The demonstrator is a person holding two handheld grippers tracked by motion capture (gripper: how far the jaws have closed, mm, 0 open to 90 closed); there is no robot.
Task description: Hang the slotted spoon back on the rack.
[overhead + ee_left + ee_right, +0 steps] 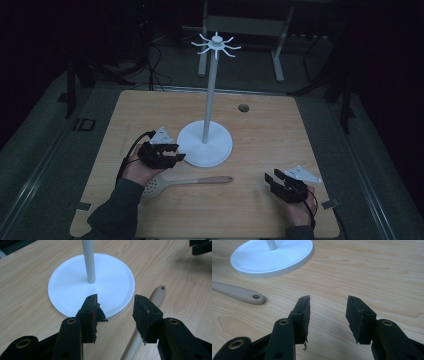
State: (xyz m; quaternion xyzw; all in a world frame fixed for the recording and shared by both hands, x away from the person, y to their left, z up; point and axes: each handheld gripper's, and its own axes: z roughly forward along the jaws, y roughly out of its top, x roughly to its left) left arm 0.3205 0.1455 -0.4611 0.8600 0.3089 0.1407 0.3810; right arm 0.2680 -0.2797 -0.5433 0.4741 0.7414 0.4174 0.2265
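Observation:
A white stand with a round base [205, 144] and a tall pole [211, 85] topped by curved hooks [216, 45] rises mid-table. A beige slotted spatula [185, 181] lies flat in front of it, its holed handle end [254, 297] pointing right. My left gripper [176, 153] hovers open over the base's left rim, above the spatula head; in the left gripper view [115, 302] nothing sits between its fingers. My right gripper [271, 179] rests open at the front right, empty [328, 302], a little right of the handle end.
The wooden table [270, 130] has a small dark hole [243, 107] behind the stand. Tape tabs mark its front corners [330, 203]. A grey metal frame [245, 25] stands on the dark floor beyond the far edge.

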